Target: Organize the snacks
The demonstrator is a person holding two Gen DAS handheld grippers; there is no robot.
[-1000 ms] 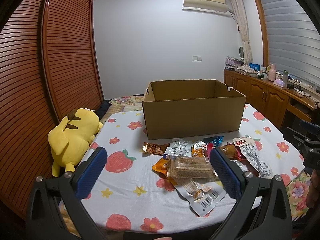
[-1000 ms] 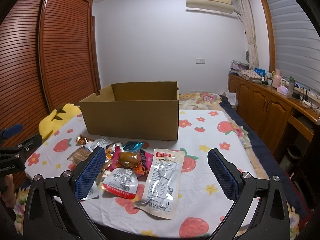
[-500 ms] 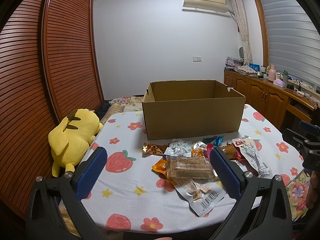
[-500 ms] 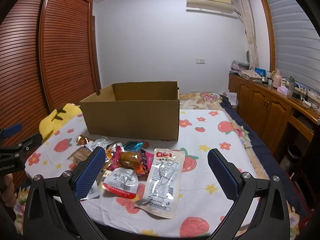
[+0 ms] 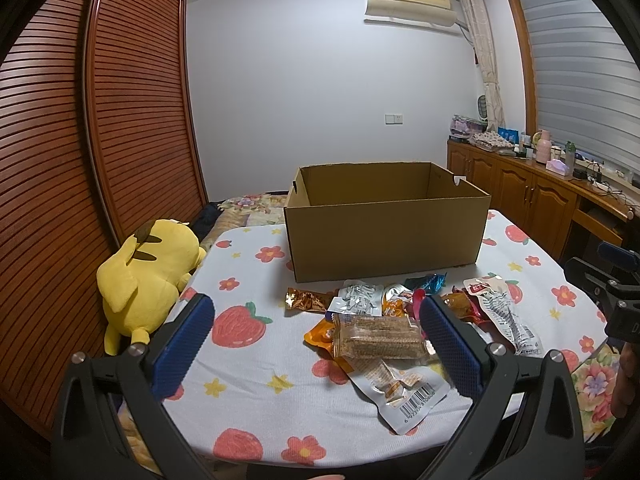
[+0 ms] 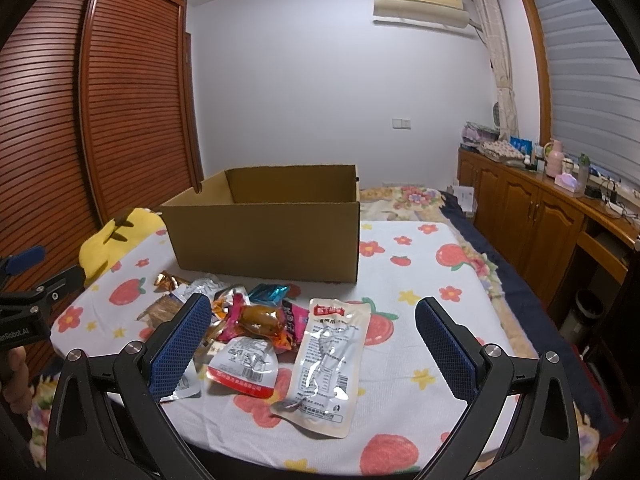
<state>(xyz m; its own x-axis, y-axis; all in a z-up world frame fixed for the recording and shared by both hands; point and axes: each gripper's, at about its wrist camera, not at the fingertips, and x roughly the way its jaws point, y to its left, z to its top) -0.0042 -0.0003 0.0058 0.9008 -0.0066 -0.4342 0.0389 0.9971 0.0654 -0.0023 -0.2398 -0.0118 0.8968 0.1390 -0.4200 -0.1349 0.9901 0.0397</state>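
Left gripper (image 5: 316,334) and right gripper (image 6: 314,334) hover, jaws spread wide

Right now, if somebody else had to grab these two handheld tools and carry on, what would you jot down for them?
Left gripper: open, nothing held, hovering over the near edge of the table.
Right gripper: open, nothing held, also at the near edge.
The open brown cardboard box stands at the back of the strawberry-print tablecloth; what shows of its inside holds no snacks.
The snack packets lie piled in front of it, among them a clear-wrapped brown cracker bar and a long white pouch with a red label.
Done: nothing packed. Left: move every packet into the box.
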